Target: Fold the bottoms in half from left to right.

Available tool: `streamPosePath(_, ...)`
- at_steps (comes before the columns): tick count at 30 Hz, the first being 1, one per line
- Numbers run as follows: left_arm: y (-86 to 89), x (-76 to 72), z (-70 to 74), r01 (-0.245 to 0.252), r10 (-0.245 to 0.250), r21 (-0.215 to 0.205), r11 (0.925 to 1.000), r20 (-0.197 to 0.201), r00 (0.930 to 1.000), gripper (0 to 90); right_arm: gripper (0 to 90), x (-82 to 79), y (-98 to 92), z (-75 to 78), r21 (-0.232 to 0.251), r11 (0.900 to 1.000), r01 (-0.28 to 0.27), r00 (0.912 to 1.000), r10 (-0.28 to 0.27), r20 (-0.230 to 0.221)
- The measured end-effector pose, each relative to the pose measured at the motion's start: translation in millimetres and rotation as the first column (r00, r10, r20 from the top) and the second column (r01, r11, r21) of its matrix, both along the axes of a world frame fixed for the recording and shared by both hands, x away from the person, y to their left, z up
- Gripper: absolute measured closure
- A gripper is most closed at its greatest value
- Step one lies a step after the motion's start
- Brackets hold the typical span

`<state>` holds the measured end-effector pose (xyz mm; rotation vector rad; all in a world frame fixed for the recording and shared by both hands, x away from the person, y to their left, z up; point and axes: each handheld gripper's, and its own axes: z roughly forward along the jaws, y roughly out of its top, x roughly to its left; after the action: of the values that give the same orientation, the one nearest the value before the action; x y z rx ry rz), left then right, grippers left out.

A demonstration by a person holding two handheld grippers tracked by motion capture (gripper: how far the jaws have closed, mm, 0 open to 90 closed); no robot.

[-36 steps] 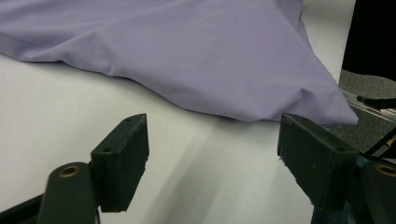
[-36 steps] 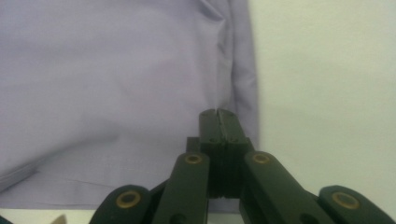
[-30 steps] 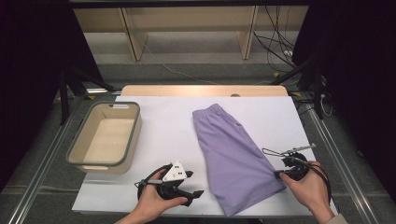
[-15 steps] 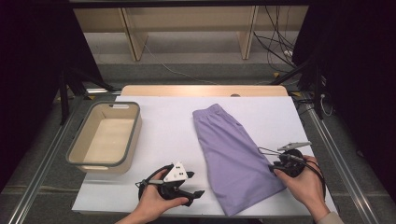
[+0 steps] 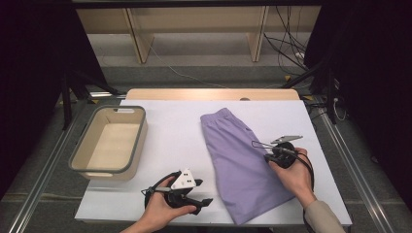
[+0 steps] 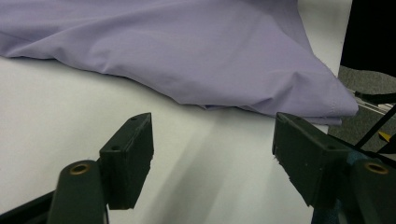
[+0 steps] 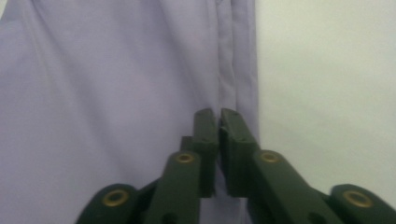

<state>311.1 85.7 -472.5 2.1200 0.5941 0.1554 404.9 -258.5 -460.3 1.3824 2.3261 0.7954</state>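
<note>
A pair of lilac shorts (image 5: 238,155) lies flat on the white table (image 5: 170,136), running from the middle toward the front right. My right gripper (image 5: 267,158) sits on the shorts' right edge. In the right gripper view its jaws (image 7: 218,114) have just been closing and now stand shut over the side seam of the shorts (image 7: 116,70), with no cloth seen between the pads. My left gripper (image 5: 201,193) rests near the front edge, left of the shorts' hem. Its jaws (image 6: 212,135) stand wide open and bare, facing the hem corner of the shorts (image 6: 187,46).
A beige bin (image 5: 138,145) with a grey rim stands at the table's left. A wooden strip (image 5: 209,93) runs along the far edge, with shelving and cables on the floor behind. Metal rails flank the table on both sides.
My right hand has moved left and a little away from the front, from beside the shorts onto their right edge. The left hand has stayed put.
</note>
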Motion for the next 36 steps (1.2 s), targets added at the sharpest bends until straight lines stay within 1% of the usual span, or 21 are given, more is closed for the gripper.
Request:
streamPosePath(5,-0.3,-0.3,-0.1,0.001,-0.001,0.001,1.0,0.001,1.0,29.5,90.0,4.9,-5.4,-1.5,-0.001,1.0,0.032,0.9995,-0.032,0.002)
streamPosePath(10,-0.5,0.0,0.1,0.002,-0.002,0.0,1.0,0.001,1.0,29.6,90.0,6.2,-9.4,-5.9,-0.009,0.998,0.054,0.9985,-0.054,-0.001)
streamPosePath(14,-0.6,-0.4,0.1,0.002,-0.002,0.001,1.0,0.0,1.0,29.7,90.0,7.1,-10.2,-11.4,-0.022,0.998,0.056,0.9984,-0.057,-0.008)
streamPosePath(16,-0.2,-0.5,0.3,0.0,0.0,0.0,1.0,0.0,1.0,29.7,89.9,6.7,-9.8,-12.0,-0.025,0.998,0.057,0.9984,-0.057,-0.005)
streamPosePath(19,0.5,-0.3,0.7,-0.001,0.001,-0.004,1.0,-0.002,1.0,29.6,82.3,5.6,-10.6,-11.4,-0.014,0.998,0.063,0.998,-0.063,0.006)
streamPosePath(20,0.8,-0.3,1.0,0.0,0.0,-0.005,1.0,-0.002,1.0,29.6,79.9,4.5,-11.0,-10.4,-0.004,0.998,0.068,0.9975,-0.068,0.015)
streamPosePath(23,1.7,-0.2,1.9,-0.001,0.001,-0.012,0.9999,-0.001,1.0,29.4,68.6,-1.5,-12.5,-4.4,0.021,0.998,0.063,0.9956,-0.064,0.068)
streamPosePath(24,2.0,-0.3,2.0,-0.002,0.002,-0.016,0.9999,-0.003,1.0,29.4,63.9,-5.5,-13.0,-1.8,0.03,0.998,0.05,0.9936,-0.053,0.1)
streamPosePath(26,2.7,-0.3,2.3,-0.004,0.004,-0.021,0.9998,-0.004,1.0,29.3,56.5,-11.4,-14.2,1.1,0.036,0.999,0.023,0.9902,-0.027,0.137)
streamPosePath(27,3.1,0.0,2.3,-0.007,0.007,-0.022,0.9997,0.001,1.0,29.1,52.8,-14.7,-15.4,2.0,0.047,0.999,0.013,0.9884,-0.02,0.15)
streamPosePath(29,3.9,0.1,2.8,-0.008,0.008,-0.026,0.9996,0.0,1.0,28.9,46.1,-20.8,-17.9,2.7,0.081,0.997,0.005,0.9871,-0.018,0.159)
streamPosePath(32,5.3,0.5,3.4,-0.01,0.01,-0.029,0.9995,0.004,0.9999,28.4,38.5,-30.8,-20.4,0.5,0.121,0.992,-0.025,0.985,0.003,0.172)
streamPosePath(36,6.9,1.6,3.7,-0.014,0.015,-0.039,0.9992,0.008,0.9999,27.8,32.0,-43.5,-21.4,-2.1,0.145,0.989,-0.043,0.9819,0.015,0.189)
